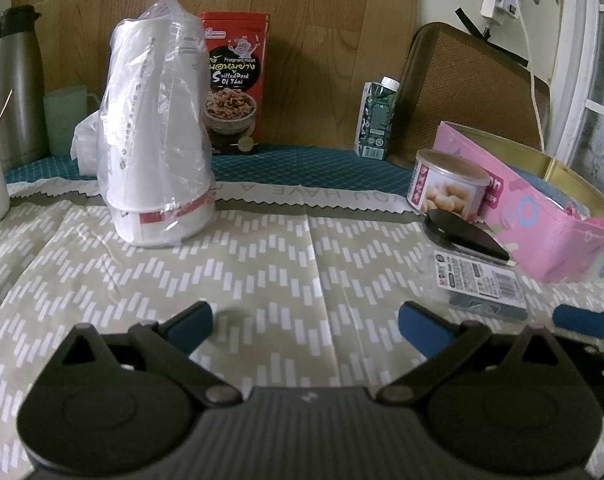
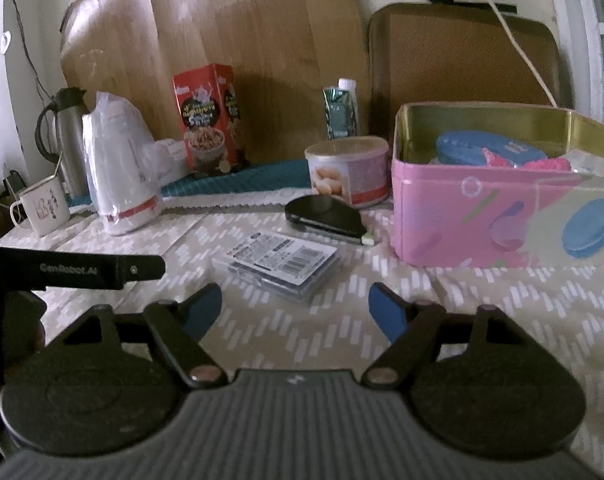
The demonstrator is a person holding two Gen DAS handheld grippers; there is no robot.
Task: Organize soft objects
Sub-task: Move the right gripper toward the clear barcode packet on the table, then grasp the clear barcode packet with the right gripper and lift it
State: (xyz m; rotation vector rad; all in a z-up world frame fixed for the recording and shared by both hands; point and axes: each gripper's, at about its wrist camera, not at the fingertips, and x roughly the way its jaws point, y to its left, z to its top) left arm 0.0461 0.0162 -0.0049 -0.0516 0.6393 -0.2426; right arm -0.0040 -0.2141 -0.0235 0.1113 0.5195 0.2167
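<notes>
From the left wrist, the left gripper [image 1: 306, 322] hangs spread and empty over the chevron-patterned beige cloth [image 1: 261, 264], the pink rectangular tin box [image 1: 562, 232] far right.

From the right wrist, the right gripper [image 2: 295, 306] is also spread (nothing between); pink knitted things [image 2: 542, 165] lie inside the tin

A red box [image 1: 233, 84] beyond the left tongs [image 1: 306, 324] reads "Fragrant meat" and "Grilled Pork Of Thai". The cloth strip [image 1: 302, 196] ahead shows inverted letters "YOU HAVE A". The black arm [image 2: 81, 270] left of the right tongs [image 2: 295, 308] reads "GenRobot.AI".
</notes>
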